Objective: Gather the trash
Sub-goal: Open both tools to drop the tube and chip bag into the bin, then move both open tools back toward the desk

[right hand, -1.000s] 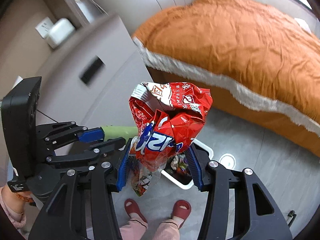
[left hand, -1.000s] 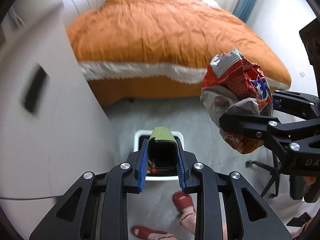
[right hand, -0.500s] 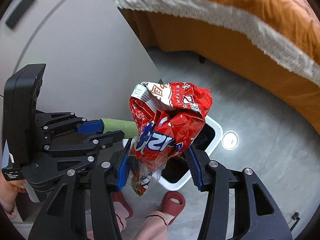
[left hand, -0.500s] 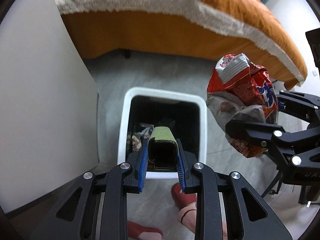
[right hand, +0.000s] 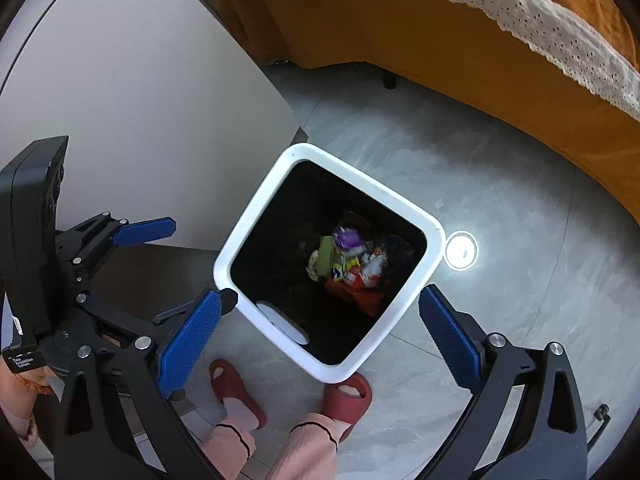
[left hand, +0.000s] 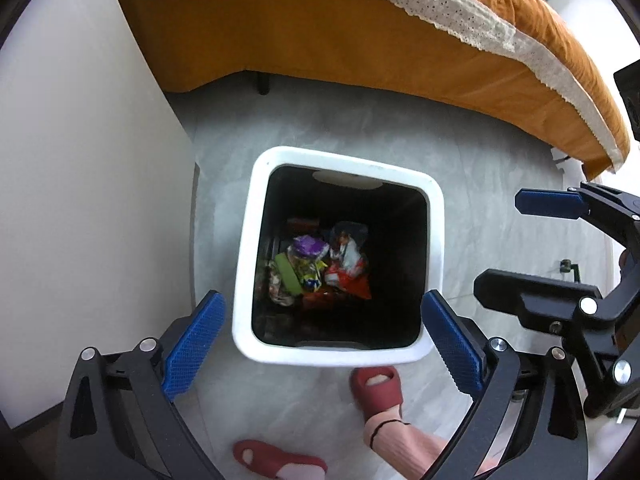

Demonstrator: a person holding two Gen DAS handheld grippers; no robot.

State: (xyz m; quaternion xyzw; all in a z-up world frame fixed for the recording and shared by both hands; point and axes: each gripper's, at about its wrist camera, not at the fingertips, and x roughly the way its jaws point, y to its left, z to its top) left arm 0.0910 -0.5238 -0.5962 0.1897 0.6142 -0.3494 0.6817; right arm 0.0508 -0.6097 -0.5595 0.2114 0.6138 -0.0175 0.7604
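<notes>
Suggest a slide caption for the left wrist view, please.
Left gripper, jaws open, above a white bin holding wrappers.

Grey marbled floor (left hand: 328, 120), orange bed (left hand: 360, 40) with lace-trimmed cover, white cabinet side (left hand: 80, 180)

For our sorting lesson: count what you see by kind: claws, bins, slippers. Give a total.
Claws: 2, left claw and right claw, both open
Bins: 1, white bin
Red slippers: 2, and
Total: 5
</notes>
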